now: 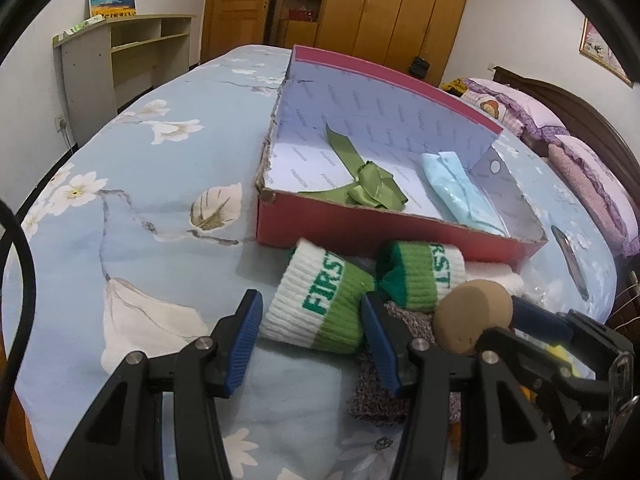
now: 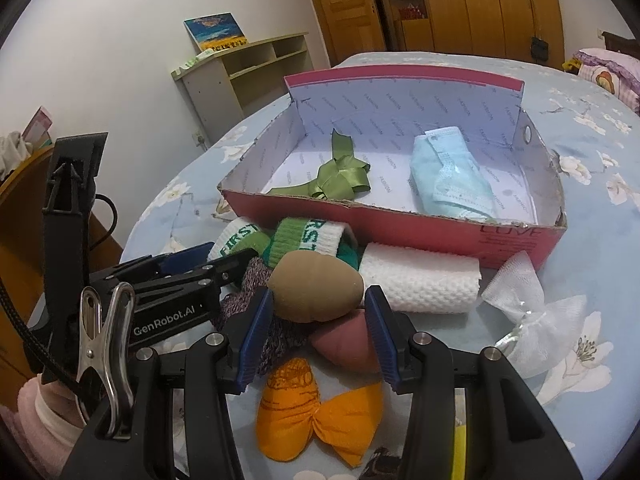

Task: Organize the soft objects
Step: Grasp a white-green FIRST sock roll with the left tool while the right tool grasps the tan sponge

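Observation:
A red cardboard box (image 1: pixel 360 230) (image 2: pixel 516 242) lies on the bed holding a green ribbon (image 1: pixel 366 184) (image 2: pixel 338 176) and a blue face mask (image 1: pixel 460 190) (image 2: pixel 448 178). In front of it lie two white-green "FIRST" socks (image 1: pixel 320 304) (image 2: pixel 304 236), a tan sponge (image 1: pixel 472 316) (image 2: pixel 316 290), a white roll (image 2: pixel 420 282), a knitted cloth (image 1: pixel 384 380), a pink sponge (image 2: pixel 344 344), an orange bow (image 2: pixel 316 420) and a white mesh bow (image 2: pixel 532 316). My left gripper (image 1: pixel 312 336) is open around the nearer sock. My right gripper (image 2: pixel 318 332) is open around the tan sponge.
The bed has a blue floral sheet (image 1: pixel 140 200). A beige shelf unit (image 1: pixel 120 60) stands by the wall at the left. Purple pillows (image 1: pixel 560 128) lie at the right. A phone (image 1: pixel 570 264) lies right of the box. Wooden wardrobes (image 1: pixel 380 8) stand behind.

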